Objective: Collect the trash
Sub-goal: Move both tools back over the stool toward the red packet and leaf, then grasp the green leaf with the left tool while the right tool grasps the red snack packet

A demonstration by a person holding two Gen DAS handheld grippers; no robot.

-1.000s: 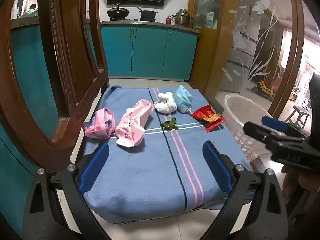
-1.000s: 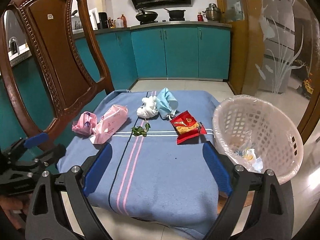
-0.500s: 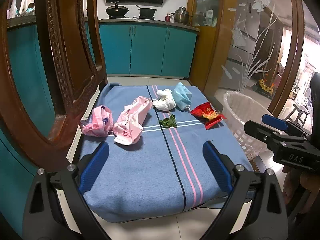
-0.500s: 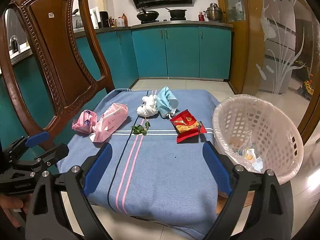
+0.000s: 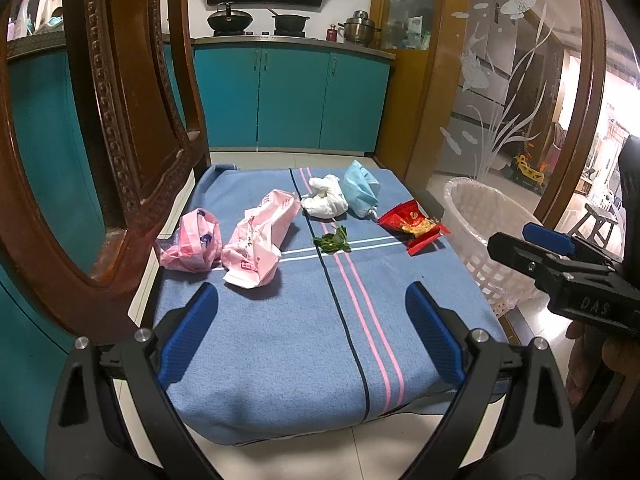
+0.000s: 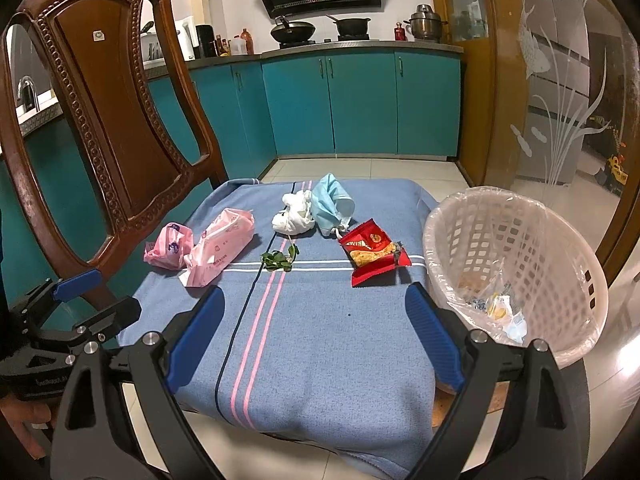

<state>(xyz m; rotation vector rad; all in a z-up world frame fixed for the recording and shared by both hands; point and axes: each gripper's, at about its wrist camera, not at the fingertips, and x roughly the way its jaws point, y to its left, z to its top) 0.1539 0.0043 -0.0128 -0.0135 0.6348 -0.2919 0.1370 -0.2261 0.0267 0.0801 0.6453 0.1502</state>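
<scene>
Trash scraps (image 6: 496,308) inside basket (image 6: 440,216) only in right view; both claws (image 5: 312,320) (image 6: 316,320) released, empty.

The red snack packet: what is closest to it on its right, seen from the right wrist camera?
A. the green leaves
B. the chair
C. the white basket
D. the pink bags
C: the red snack packet lies at the cloth's edge beside the white basket.

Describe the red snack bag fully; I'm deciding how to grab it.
The red snack bag is a shiny foil-like wrapper, torn open and crumpled flat, with yellow snack pieces or print showing at its middle. It lies on the blue cloth near the basket, just in front of the blue mask, apparently touching only the cloth. Neither gripper is near it.
</scene>
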